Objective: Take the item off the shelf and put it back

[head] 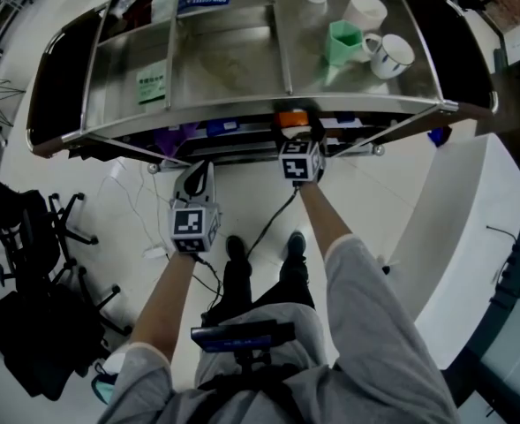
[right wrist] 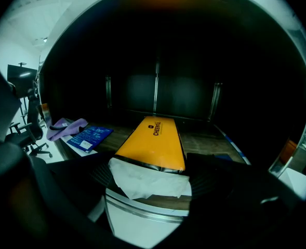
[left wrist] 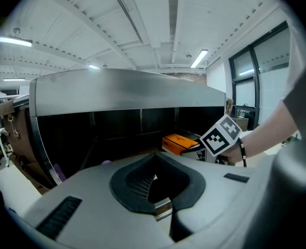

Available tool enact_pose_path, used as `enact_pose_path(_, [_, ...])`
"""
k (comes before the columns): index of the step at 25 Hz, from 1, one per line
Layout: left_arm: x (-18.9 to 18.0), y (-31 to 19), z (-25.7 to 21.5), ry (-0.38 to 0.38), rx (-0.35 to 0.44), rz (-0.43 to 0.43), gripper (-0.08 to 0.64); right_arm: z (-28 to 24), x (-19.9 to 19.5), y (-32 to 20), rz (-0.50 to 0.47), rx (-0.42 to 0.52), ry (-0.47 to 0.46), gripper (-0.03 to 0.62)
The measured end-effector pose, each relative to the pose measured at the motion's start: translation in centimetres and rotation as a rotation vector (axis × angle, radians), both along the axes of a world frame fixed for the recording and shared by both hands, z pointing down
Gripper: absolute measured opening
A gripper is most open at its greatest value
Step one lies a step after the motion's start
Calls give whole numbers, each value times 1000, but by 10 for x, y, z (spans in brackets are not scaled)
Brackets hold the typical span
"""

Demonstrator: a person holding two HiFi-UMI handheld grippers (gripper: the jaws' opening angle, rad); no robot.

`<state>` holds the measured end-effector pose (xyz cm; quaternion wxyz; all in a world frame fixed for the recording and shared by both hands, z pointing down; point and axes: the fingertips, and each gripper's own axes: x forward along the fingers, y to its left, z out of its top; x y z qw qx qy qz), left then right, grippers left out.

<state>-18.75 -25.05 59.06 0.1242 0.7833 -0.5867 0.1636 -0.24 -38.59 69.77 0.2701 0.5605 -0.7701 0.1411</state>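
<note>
A long orange pack (right wrist: 153,144) with a white crumpled end (right wrist: 147,180) lies flat on the dark lower shelf (right wrist: 204,141), lengthwise away from me. My right gripper (right wrist: 150,183) is at the shelf's front edge, its jaws standing wide on either side of the white end without pressing on it. From the head view the right gripper (head: 293,136) reaches under the metal top to the orange pack (head: 291,117). My left gripper (head: 201,173) hangs back to the left, shut and empty. In the left gripper view the orange pack (left wrist: 180,141) sits beside the right gripper's marker cube (left wrist: 221,135).
On the steel top (head: 233,69) stand a green cup (head: 342,42) and white mugs (head: 390,56). A blue booklet (right wrist: 89,136) and a purple cloth (right wrist: 67,127) lie left of the pack on the lower shelf. Black chairs (head: 39,228) stand at the left, a white counter (head: 471,219) at the right.
</note>
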Motion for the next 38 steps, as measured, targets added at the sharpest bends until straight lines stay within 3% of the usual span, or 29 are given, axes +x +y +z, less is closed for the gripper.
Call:
enact_pose_path(9, [-3,9,-13,-2,27,-1,6,-35,4,13,4,61,4,442])
enact_pose_path(16, [-4,28,-44,-1,43,3,6,-79,13,56,-48,62,-59,437])
enact_pose_path(21, [-11,47,-62,16,65,-18,6,-119,27,97,-86,101,-77,239])
enact_pose_path(28, [-27,71,-82,36,94,-47,6,-168,50,146,-88,133,-149,28])
enact_pose_path(38, [-50,114,-91,42,85,-107,6,-192,88,213,-56,115,-252,9])
